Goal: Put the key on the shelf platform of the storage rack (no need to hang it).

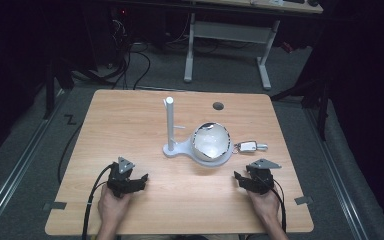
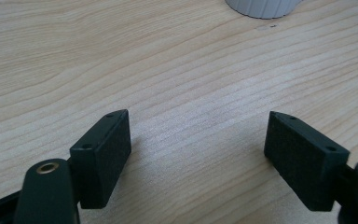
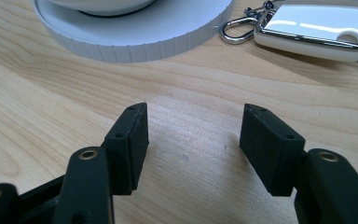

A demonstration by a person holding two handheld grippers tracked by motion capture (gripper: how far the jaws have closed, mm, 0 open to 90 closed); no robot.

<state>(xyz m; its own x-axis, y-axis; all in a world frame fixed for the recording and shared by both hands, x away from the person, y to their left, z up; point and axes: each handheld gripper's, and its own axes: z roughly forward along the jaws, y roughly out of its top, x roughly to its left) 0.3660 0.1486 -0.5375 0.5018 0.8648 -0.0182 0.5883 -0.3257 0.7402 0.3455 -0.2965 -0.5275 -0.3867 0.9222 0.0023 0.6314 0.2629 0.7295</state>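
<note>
Resting low on the pale wooden counter [image 1: 130,125], the left gripper [image 2: 198,140] and right gripper [image 3: 193,135] both hold their fingers wide and empty. Between and beyond them stands a white round-based stand [image 1: 177,149] bearing a bowl; a white key fob [image 3: 317,23] lies just beside it.

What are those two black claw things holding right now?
Nothing. The left gripper and right gripper both stand open over bare table.

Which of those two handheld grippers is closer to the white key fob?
The right gripper. The key fob lies just beyond it, right of the white stand; the left gripper sits farther off.
</note>
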